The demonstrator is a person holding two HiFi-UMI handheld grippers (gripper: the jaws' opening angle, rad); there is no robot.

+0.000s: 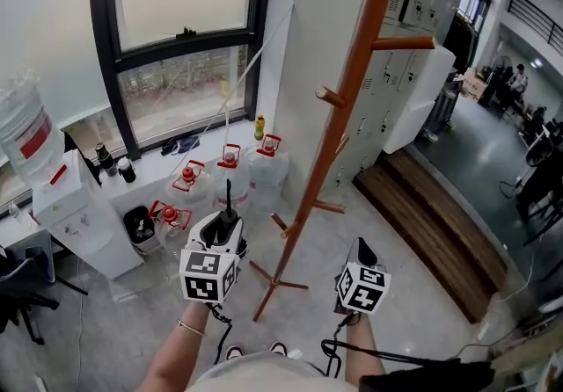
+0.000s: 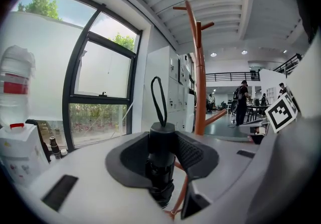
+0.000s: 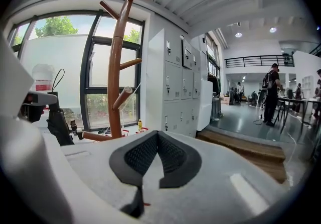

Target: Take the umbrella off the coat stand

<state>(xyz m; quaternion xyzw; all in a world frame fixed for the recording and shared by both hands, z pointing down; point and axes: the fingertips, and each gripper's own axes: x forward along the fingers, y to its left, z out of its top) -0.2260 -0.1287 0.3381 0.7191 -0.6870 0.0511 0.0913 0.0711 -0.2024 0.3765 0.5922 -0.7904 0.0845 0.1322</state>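
My left gripper (image 1: 227,225) is shut on a black folded umbrella (image 1: 228,206), held upright between the pads with its strap loop on top. In the left gripper view the umbrella (image 2: 161,160) fills the gap between the jaws of the left gripper (image 2: 163,147). The orange wooden coat stand (image 1: 352,91) rises just right of it, and its pegs show nothing hanging on them. The umbrella is apart from the stand (image 2: 199,77). My right gripper (image 1: 363,250) hangs right of the stand's base. In its own view the right gripper (image 3: 158,140) is shut, pads together and nothing between them, with the stand (image 3: 116,67) ahead to the left.
Several water jugs with red handles (image 1: 230,172) stand on the floor under the window. A white water dispenser (image 1: 62,206) and a black bin (image 1: 141,225) are at the left. White lockers (image 1: 405,74) and a wooden step (image 1: 440,223) lie to the right. People stand far back (image 3: 271,92).
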